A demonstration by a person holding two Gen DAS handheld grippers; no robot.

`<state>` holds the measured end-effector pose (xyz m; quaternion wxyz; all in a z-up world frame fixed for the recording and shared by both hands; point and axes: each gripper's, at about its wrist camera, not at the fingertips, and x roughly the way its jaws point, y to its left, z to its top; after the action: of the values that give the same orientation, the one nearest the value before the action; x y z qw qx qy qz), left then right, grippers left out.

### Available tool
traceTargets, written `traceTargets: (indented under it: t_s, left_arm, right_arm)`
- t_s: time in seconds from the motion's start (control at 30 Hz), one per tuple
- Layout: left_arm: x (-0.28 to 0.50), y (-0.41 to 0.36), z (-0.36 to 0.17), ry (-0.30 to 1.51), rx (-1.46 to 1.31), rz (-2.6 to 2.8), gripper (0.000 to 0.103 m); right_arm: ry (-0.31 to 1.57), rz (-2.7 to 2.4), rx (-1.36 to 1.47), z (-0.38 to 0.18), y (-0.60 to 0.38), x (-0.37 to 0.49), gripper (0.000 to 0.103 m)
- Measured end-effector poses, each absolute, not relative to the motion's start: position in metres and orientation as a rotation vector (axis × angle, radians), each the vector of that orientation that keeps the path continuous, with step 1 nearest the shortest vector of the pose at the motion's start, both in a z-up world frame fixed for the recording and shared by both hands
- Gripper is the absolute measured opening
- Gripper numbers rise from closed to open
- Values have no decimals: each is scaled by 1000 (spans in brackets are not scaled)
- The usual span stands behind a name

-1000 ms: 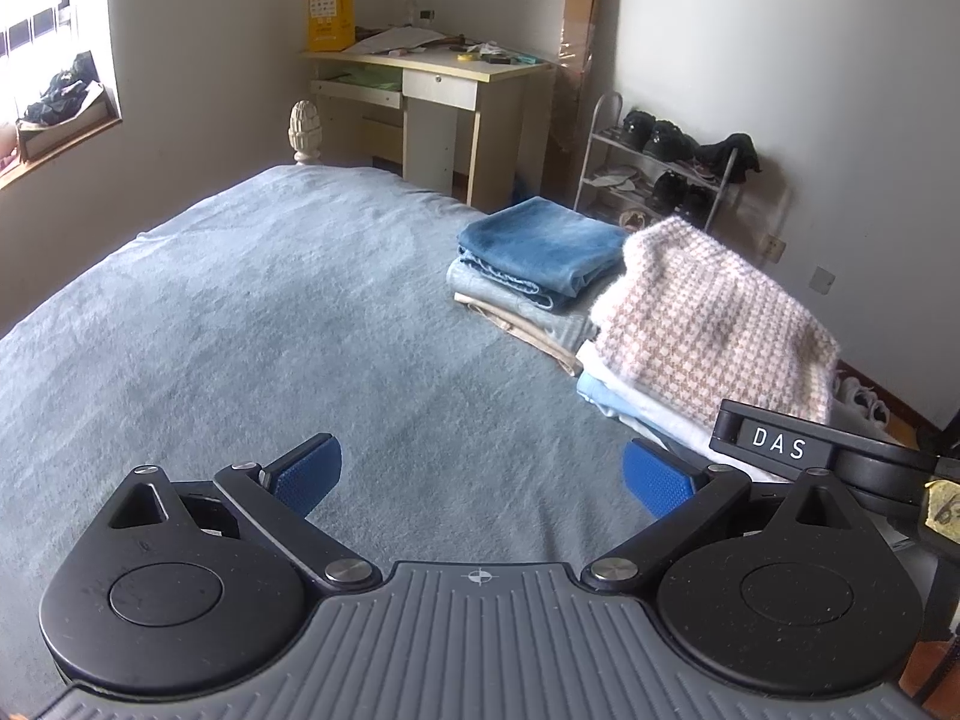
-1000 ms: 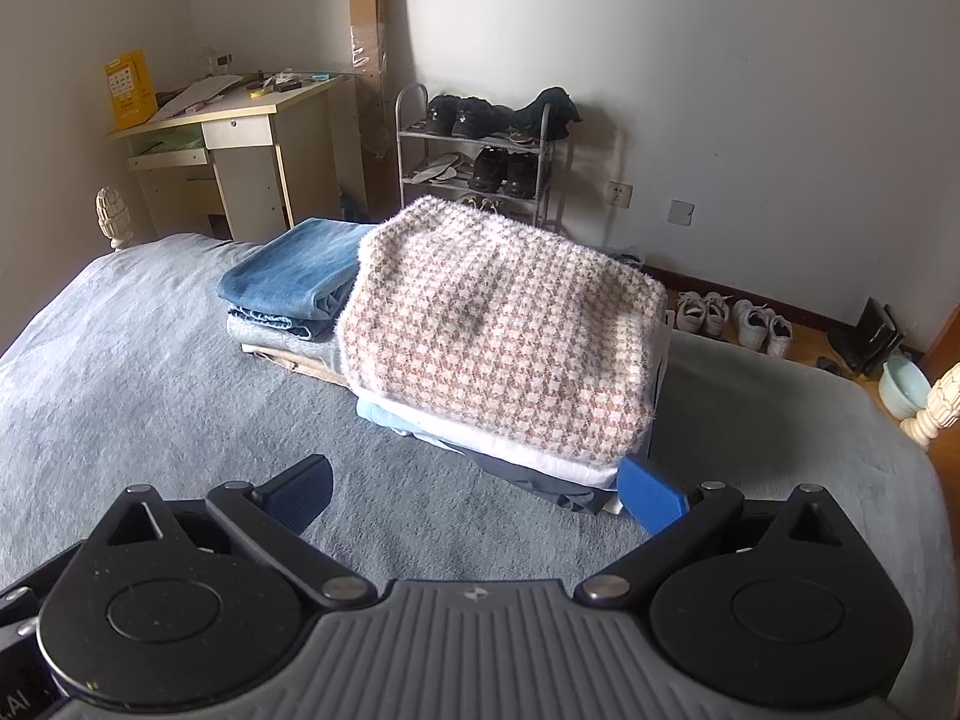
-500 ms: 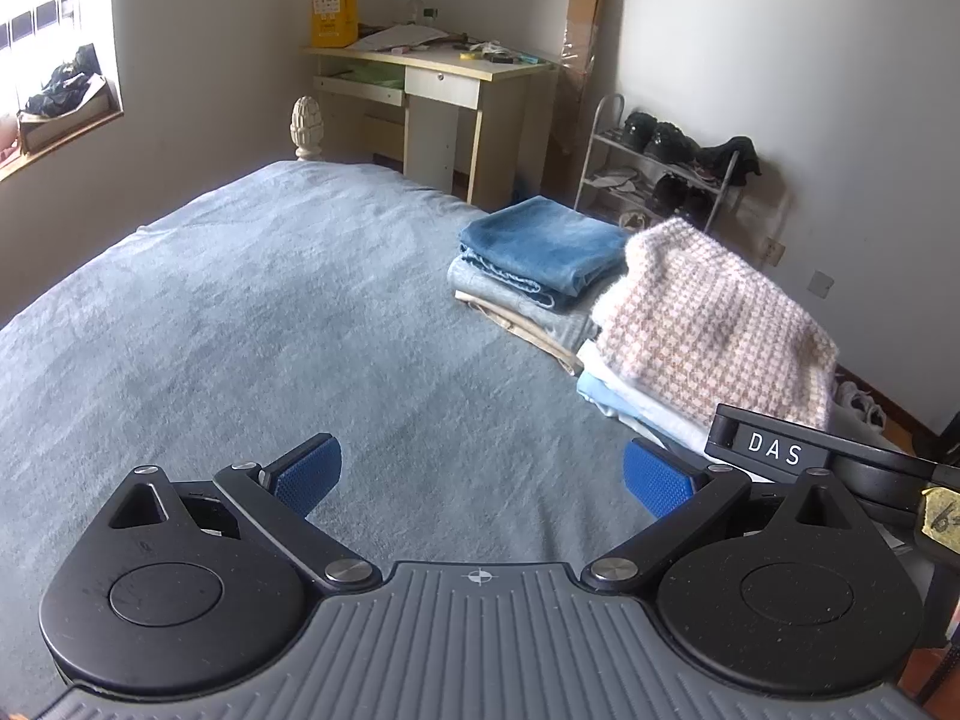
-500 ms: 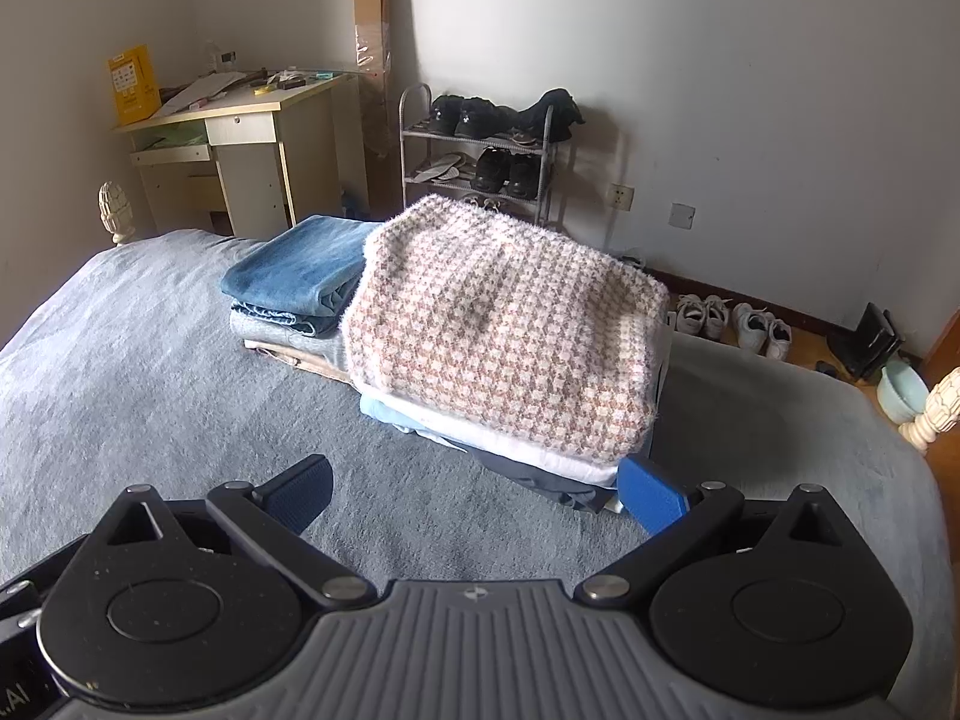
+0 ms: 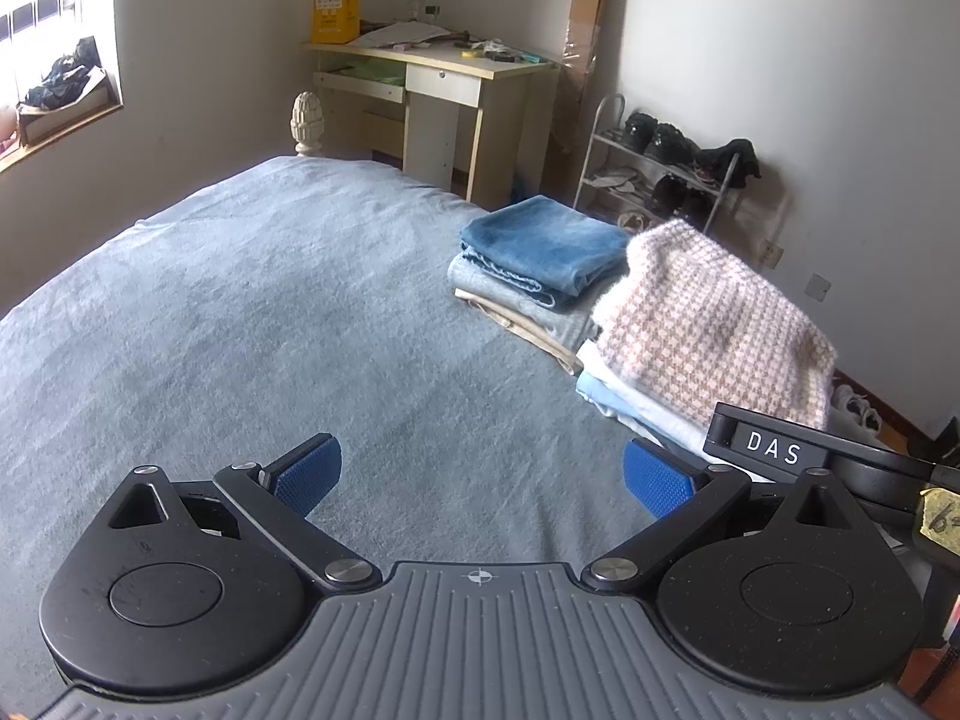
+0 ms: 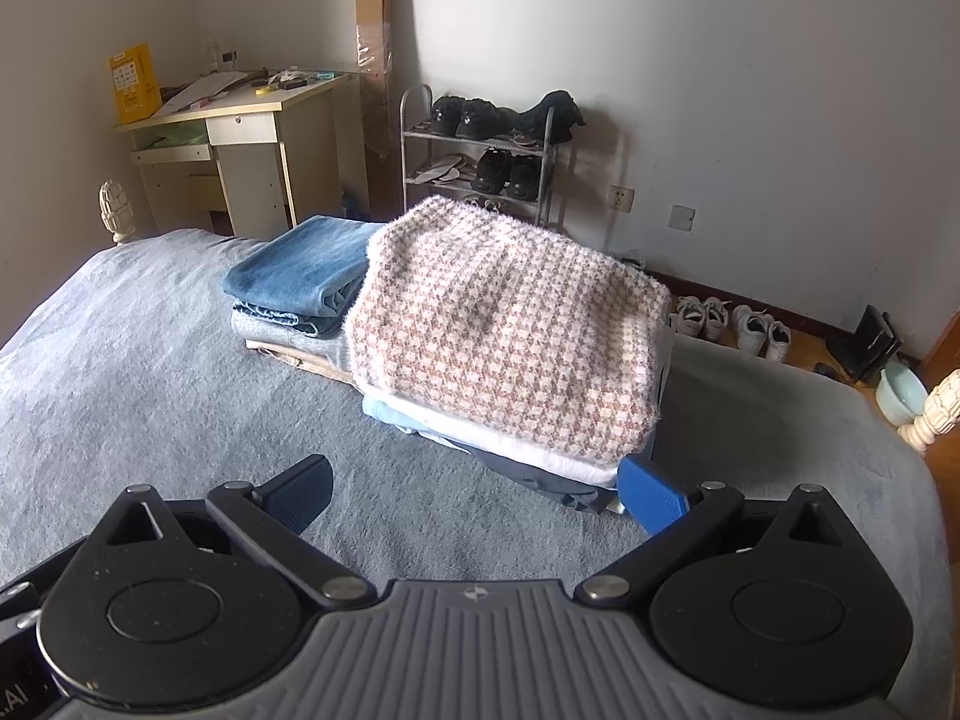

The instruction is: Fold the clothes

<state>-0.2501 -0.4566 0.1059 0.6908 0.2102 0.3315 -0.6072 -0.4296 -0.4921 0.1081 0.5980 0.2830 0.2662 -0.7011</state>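
Two piles of folded clothes lie side by side on a grey-blue bed [image 5: 252, 312] [image 6: 120, 384]. A fuzzy pink-and-white checked sweater [image 6: 510, 330] [image 5: 714, 324] tops the nearer pile, over white, light blue and dark garments. Folded blue jeans [image 6: 306, 270] [image 5: 546, 240] top the other pile, over grey and beige items. My right gripper [image 6: 474, 492] hovers open just short of the sweater pile, nothing between its blue pads. My left gripper [image 5: 480, 474] is open too, above bare bedding left of the piles, holding nothing. The right gripper's body shows at the right edge of the left wrist view.
A wooden desk [image 5: 438, 90] [image 6: 240, 144] with clutter stands beyond the bed's far edge. A metal shoe rack [image 6: 486, 156] [image 5: 660, 174] stands against the white wall. Shoes [image 6: 726, 324] and a bowl [image 6: 900, 390] lie on the floor at right. A white bedpost [image 6: 936, 408] marks the bed's right corner.
Both grippers have drawn back slightly from the piles and stayed open. The clothes have not moved.
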Motion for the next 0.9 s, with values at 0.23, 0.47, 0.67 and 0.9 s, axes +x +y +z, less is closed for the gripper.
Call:
traceTargets:
  t_s: [0.23, 0.47, 0.67, 0.9]
  left_arm:
    - [-249, -457, 105, 742, 470, -1358, 102]
    - [-249, -457, 104, 744, 471, -1353, 102]
    - [-249, -458, 105, 740, 471, -1353, 102]
    - [-250, -457, 106, 736, 477, -1355, 102]
  right_arm:
    - [625, -1625, 662, 106, -493, -428, 103]
    - [623, -1624, 661, 107, -492, -428, 103]
    - [622, -1623, 661, 107, -492, -427, 103]
    - [625, -1622, 666, 107, -491, -427, 103]
